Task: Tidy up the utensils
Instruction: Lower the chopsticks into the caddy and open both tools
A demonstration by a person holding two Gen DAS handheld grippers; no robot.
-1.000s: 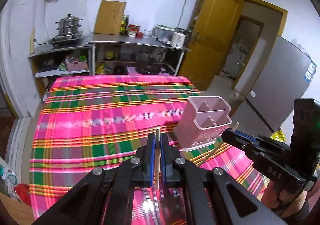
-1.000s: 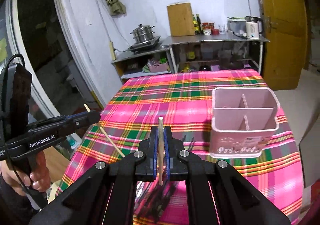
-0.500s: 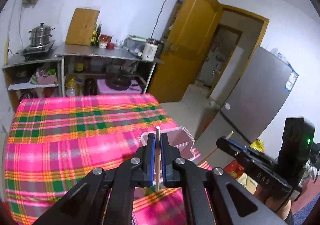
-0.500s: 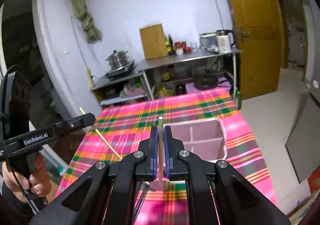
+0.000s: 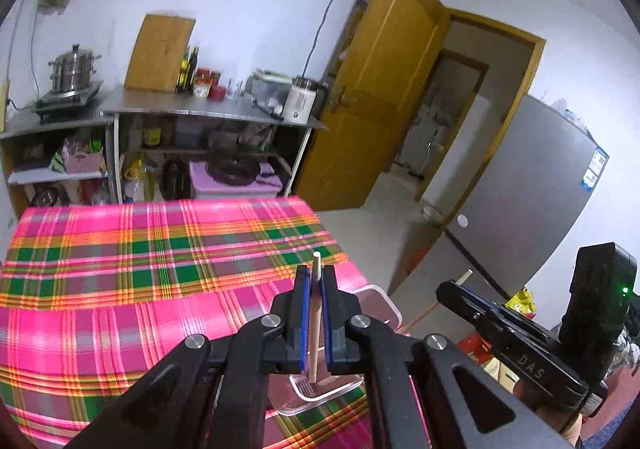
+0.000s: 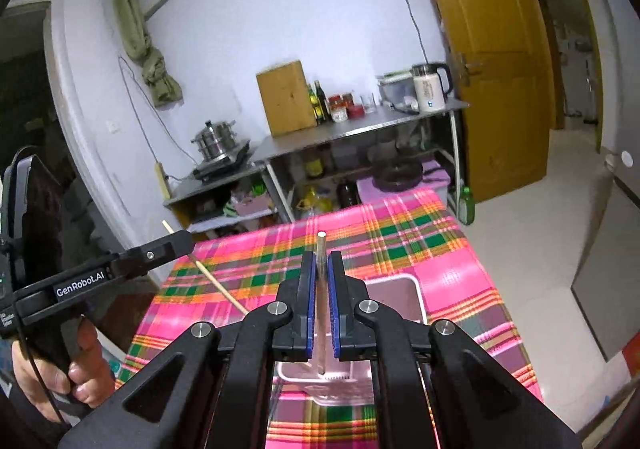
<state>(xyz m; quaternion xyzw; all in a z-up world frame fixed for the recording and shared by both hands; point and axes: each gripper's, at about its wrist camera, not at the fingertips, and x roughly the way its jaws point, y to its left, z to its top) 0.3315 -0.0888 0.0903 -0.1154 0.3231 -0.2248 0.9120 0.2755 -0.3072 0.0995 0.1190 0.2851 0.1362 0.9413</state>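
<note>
Bright pink plaid cloth (image 5: 120,289) covers the counter, with a steel shelf unit (image 5: 192,117) and a yellow door (image 5: 384,89) behind it. Both grippers hover above the pink utensil holder (image 6: 400,297), which stands near the cloth's right edge. Left gripper (image 5: 315,313) is clamped narrow on a pale wooden chopstick (image 5: 316,289), held upright with its lower end over the holder. Right gripper (image 6: 321,305) is likewise closed narrow on a grey metal chopstick (image 6: 321,249), upright, its tip down at the holder's opening.
</note>
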